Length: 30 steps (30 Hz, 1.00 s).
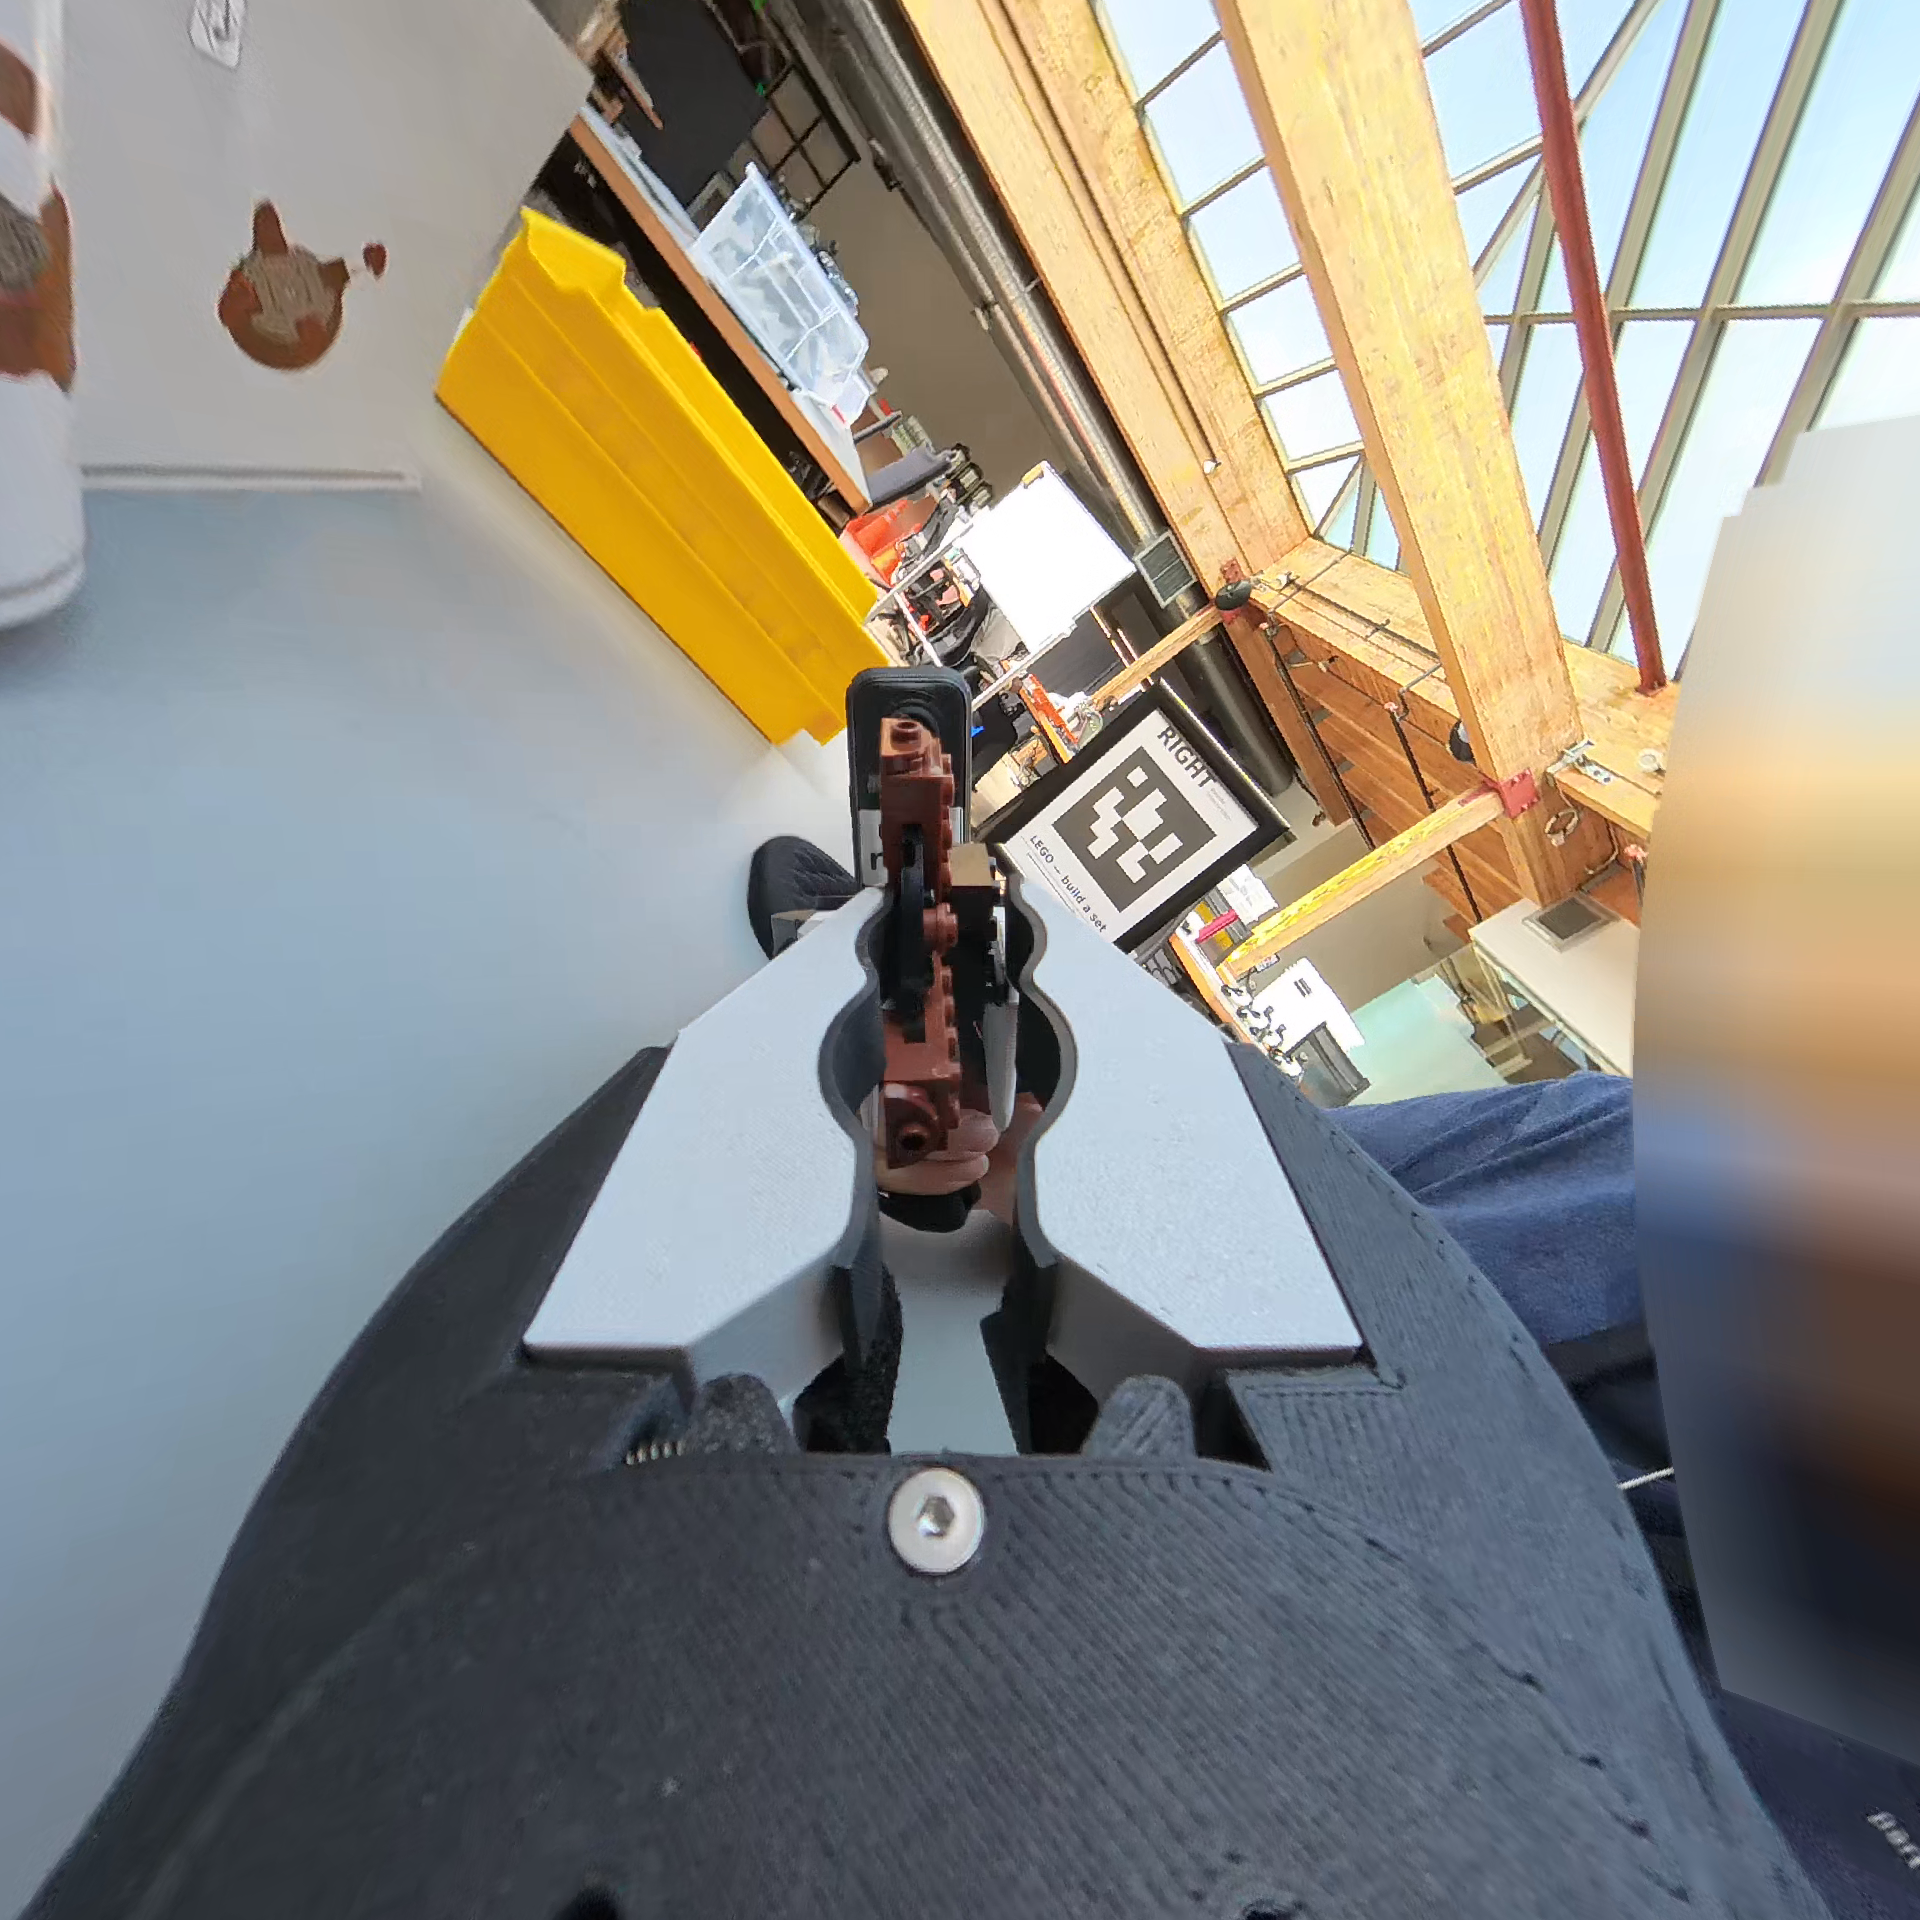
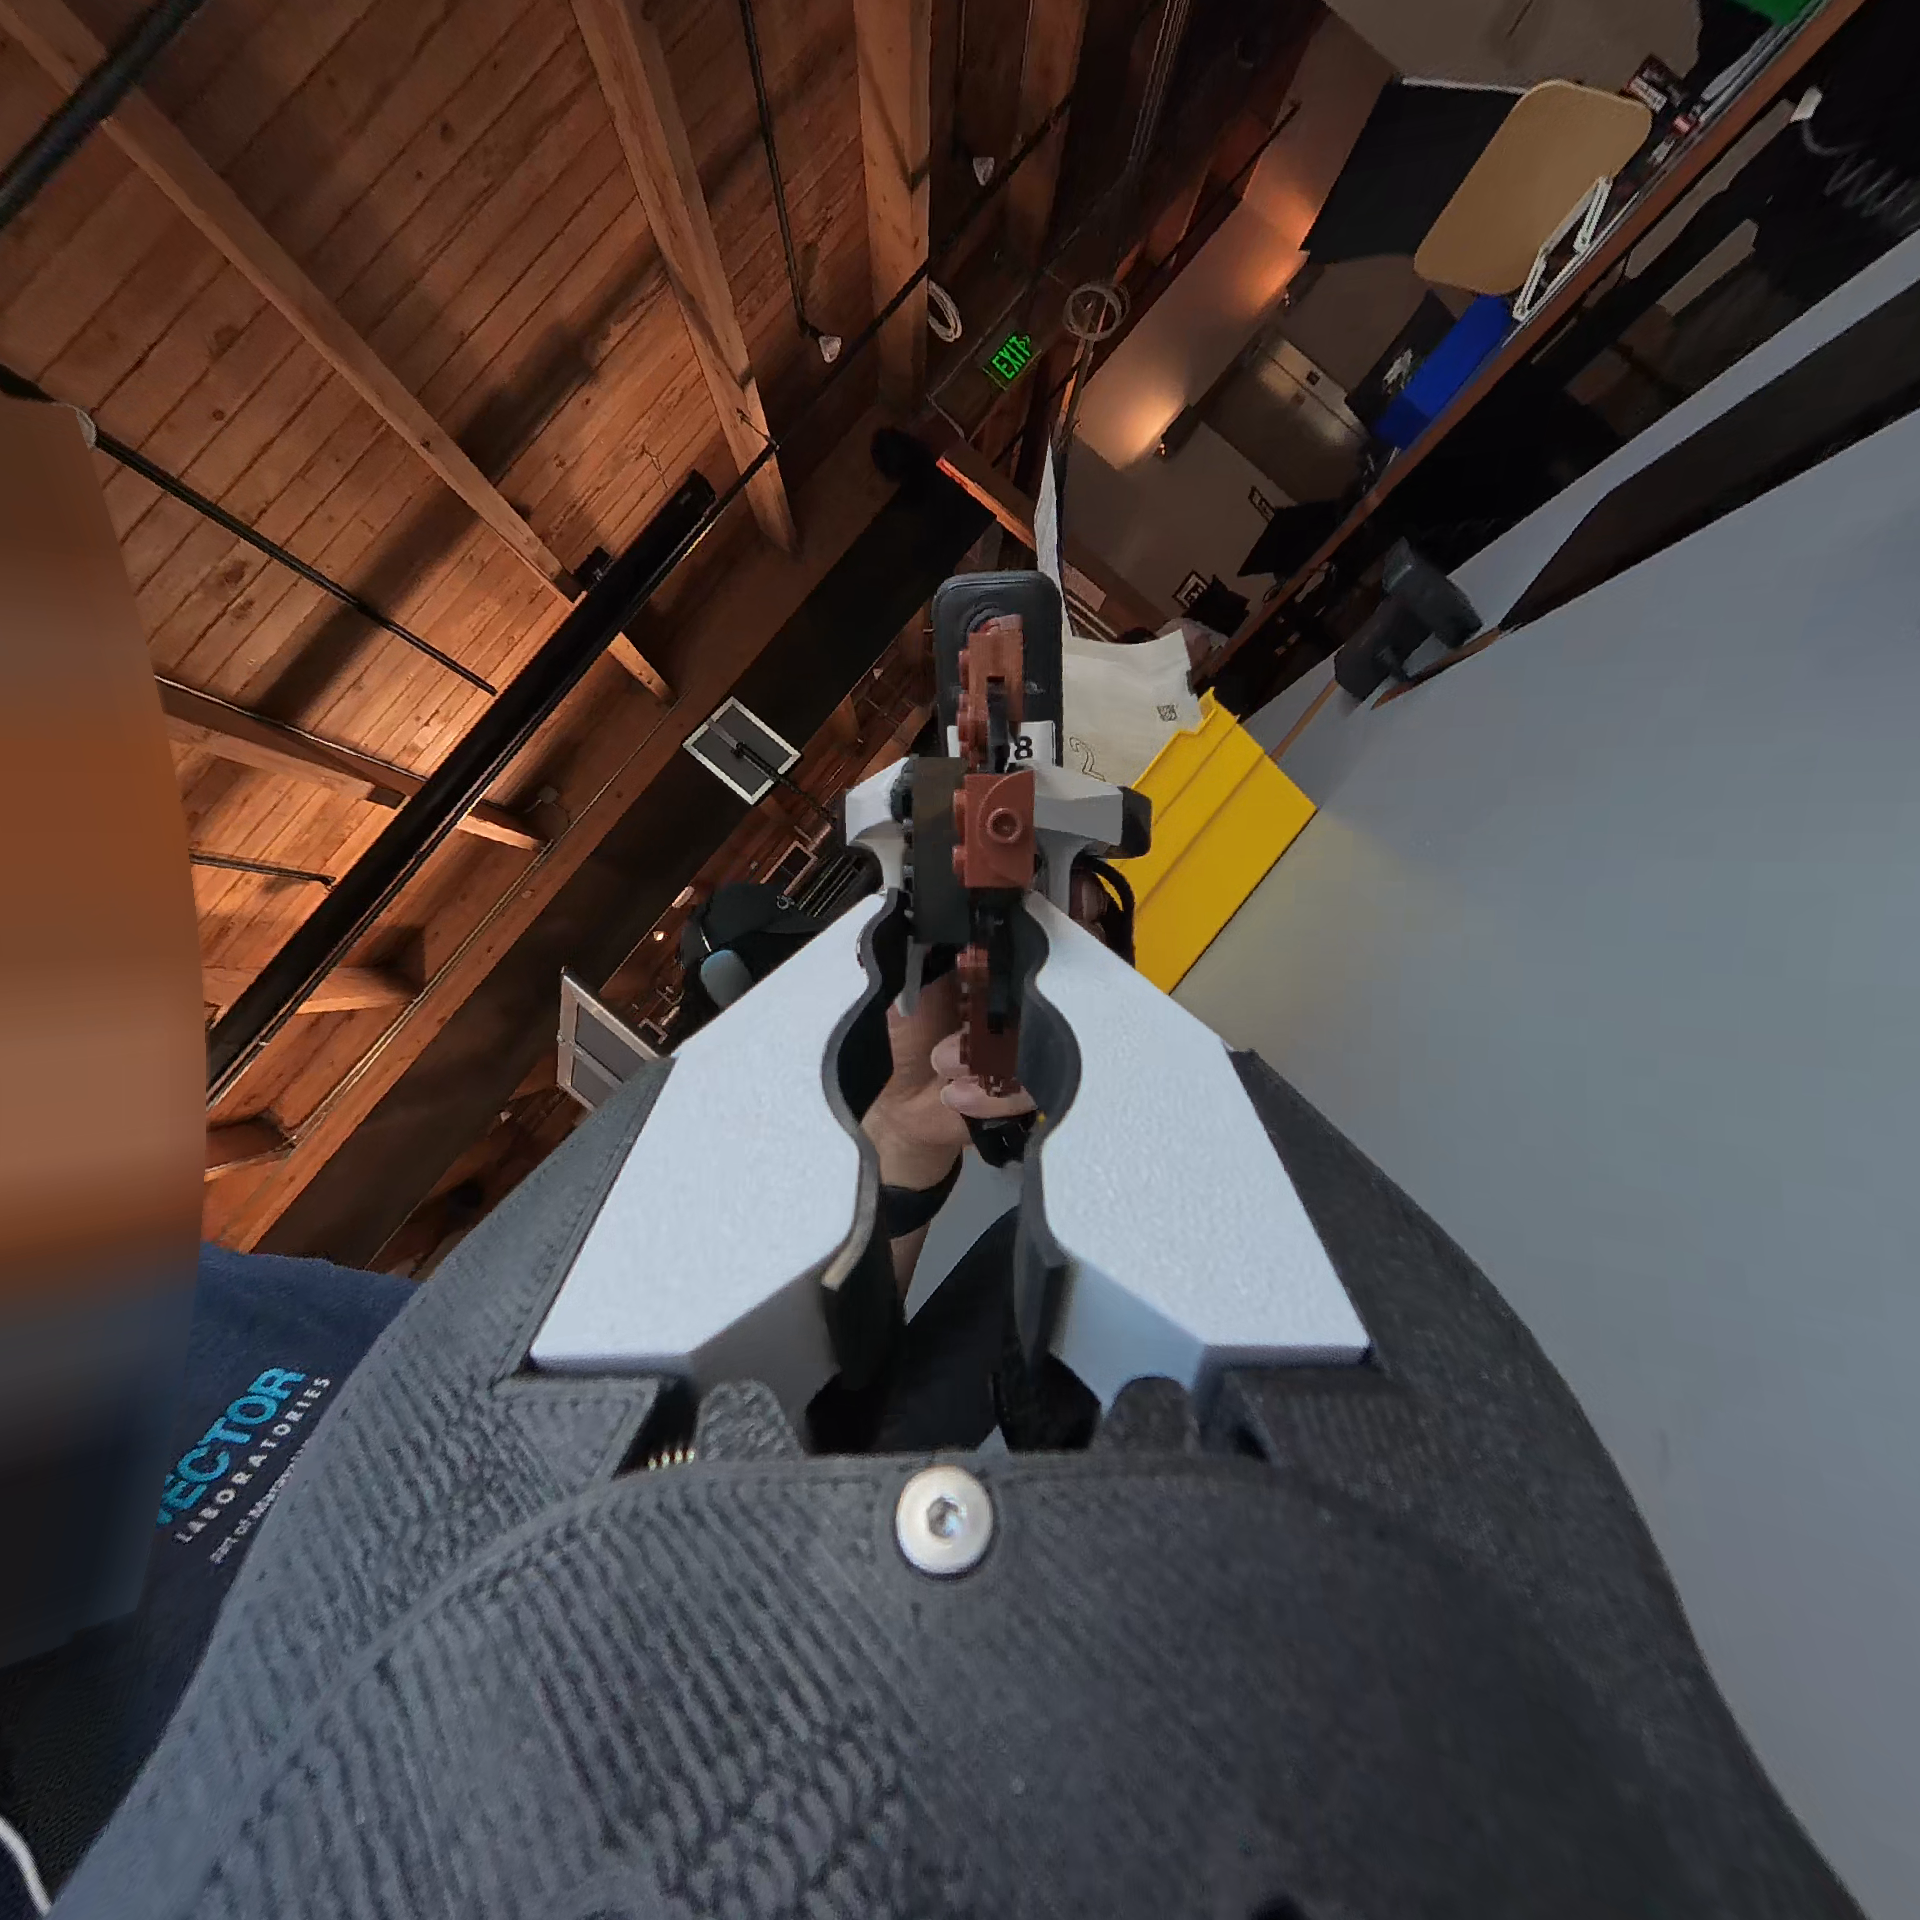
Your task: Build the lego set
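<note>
A brown and black lego assembly (image 1: 920,935) is held up in the air between my two grippers, which face each other tip to tip. My left gripper (image 1: 943,899) has its grey fingers shut on the near part of the assembly. My right gripper (image 2: 961,920) is shut on the same assembly (image 2: 992,831) from the other side. In the left wrist view the right gripper's black camera (image 1: 909,748) shows just behind the assembly. In the right wrist view the left gripper's fingers (image 2: 1081,821) and camera show behind it. How the bricks join inside the jaws is hidden.
A white table (image 1: 312,831) lies to the left in the tilted left view and to the right in the right wrist view (image 2: 1558,935). On it stand yellow bins (image 1: 644,468) (image 2: 1216,831) and loose brown lego builds (image 1: 281,301). A framed marker sign (image 1: 1138,821) and the person's blue leg (image 1: 1507,1174) are near. Less than 4 cm separates the two grippers' tips.
</note>
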Each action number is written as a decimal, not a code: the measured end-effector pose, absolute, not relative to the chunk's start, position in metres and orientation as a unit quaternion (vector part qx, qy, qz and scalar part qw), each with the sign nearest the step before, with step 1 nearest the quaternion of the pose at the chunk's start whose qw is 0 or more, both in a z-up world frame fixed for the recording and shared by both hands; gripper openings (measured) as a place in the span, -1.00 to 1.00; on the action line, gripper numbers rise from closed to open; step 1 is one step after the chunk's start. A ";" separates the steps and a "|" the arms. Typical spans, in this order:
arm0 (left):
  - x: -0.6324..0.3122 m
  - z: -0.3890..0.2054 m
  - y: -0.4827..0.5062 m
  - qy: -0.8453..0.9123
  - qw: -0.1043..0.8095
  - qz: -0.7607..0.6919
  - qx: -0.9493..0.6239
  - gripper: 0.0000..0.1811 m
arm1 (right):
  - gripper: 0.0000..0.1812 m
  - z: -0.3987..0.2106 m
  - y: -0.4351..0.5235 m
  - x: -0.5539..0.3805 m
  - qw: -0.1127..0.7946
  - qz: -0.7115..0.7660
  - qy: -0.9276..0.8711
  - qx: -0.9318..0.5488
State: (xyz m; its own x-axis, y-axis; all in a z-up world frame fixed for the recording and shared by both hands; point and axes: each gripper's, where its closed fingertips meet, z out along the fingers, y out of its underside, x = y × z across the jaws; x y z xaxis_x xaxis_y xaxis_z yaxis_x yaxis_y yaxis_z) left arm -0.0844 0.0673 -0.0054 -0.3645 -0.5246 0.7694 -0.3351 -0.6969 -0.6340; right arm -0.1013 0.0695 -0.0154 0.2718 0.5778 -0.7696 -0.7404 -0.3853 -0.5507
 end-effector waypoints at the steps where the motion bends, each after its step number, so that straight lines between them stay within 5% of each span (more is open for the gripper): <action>1: -0.082 -0.007 0.076 0.393 0.082 -0.734 -0.547 -0.83 | -0.82 -0.018 0.079 -0.098 0.553 0.594 0.073 -0.580; 30: -0.105 -0.028 0.110 0.322 0.040 -0.784 -0.530 -0.84 | -0.82 -0.035 0.102 -0.113 0.523 0.618 0.047 -0.585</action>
